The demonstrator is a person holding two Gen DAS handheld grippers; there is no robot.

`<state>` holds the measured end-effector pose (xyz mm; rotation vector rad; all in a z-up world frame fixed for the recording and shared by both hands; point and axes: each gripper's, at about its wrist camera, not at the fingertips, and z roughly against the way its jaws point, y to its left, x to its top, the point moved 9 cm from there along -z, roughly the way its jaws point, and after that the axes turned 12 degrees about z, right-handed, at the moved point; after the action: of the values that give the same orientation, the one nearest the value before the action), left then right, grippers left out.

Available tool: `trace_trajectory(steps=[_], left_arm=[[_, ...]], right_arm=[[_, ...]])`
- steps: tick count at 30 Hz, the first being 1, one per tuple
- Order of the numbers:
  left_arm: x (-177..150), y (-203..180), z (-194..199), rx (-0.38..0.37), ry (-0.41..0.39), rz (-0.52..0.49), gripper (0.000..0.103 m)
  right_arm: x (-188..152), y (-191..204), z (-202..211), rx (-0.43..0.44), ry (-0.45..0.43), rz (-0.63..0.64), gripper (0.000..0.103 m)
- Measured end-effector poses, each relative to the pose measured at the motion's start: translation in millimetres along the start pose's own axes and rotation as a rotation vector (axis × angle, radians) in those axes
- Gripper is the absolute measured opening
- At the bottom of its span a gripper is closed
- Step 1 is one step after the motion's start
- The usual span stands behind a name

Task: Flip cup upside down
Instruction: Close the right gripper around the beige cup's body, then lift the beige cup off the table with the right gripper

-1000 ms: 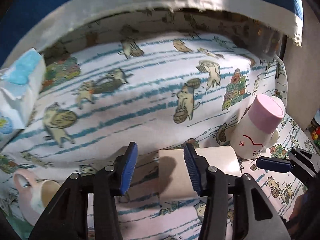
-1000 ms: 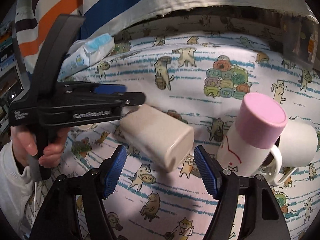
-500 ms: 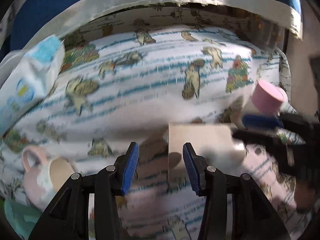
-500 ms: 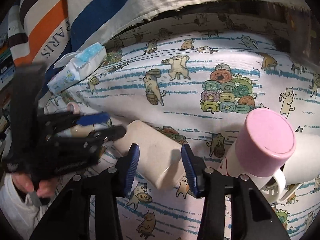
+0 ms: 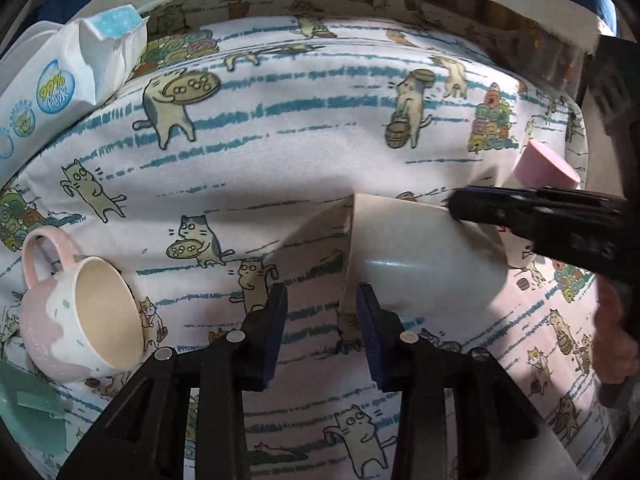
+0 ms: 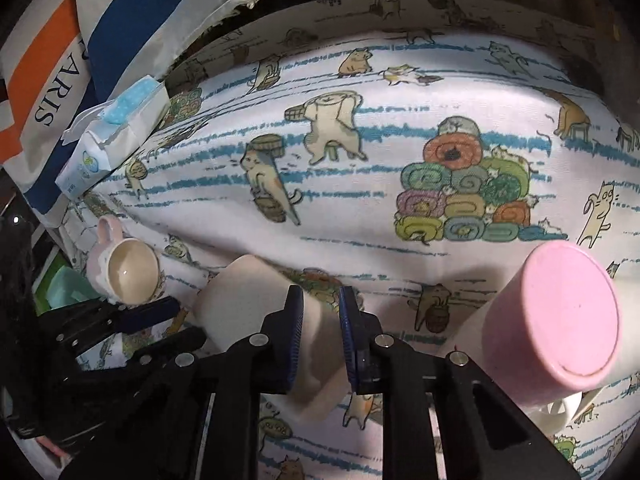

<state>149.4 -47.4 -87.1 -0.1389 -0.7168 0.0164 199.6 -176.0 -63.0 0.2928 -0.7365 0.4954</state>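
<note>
A plain cream cup (image 5: 424, 264) is held on its side above the cat-print cloth, its mouth toward the left. My right gripper (image 6: 320, 338) is shut on the cup (image 6: 248, 300), its blue pads on either side of the closed end. It also shows in the left wrist view (image 5: 540, 220), reaching in from the right. My left gripper (image 5: 322, 328) is open just in front of the cup's mouth, with its right pad beside the rim, and holds nothing.
A pink and white mug (image 5: 80, 316) lies on its side at the left. An upturned pink-bottomed cup (image 6: 548, 316) stands at the right against a white mug. A wet-wipes pack (image 6: 116, 136) lies at the back left. A teal object (image 5: 28, 412) sits at the left edge.
My right gripper has closed on the cream cup and lifted it. My left gripper has let go and drawn back toward me and to the left.
</note>
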Motion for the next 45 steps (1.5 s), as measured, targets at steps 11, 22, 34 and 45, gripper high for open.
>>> trace_trajectory(steps=[11, 22, 34, 45], left_arm=[[13, 6, -5, -0.056, 0.015, 0.032, 0.032], [15, 18, 61, -0.092, -0.210, -0.001, 0.037], [14, 57, 128, -0.119, -0.543, 0.083, 0.102], [5, 58, 122, -0.050, -0.546, 0.062, 0.102]], right_arm=[[-26, 27, 26, 0.039, 0.036, 0.066, 0.020], [-36, 42, 61, -0.059, -0.045, 0.086, 0.085], [-24, 57, 73, -0.193, -0.159, 0.163, 0.102], [-34, 69, 38, -0.200, -0.100, 0.194, 0.102]])
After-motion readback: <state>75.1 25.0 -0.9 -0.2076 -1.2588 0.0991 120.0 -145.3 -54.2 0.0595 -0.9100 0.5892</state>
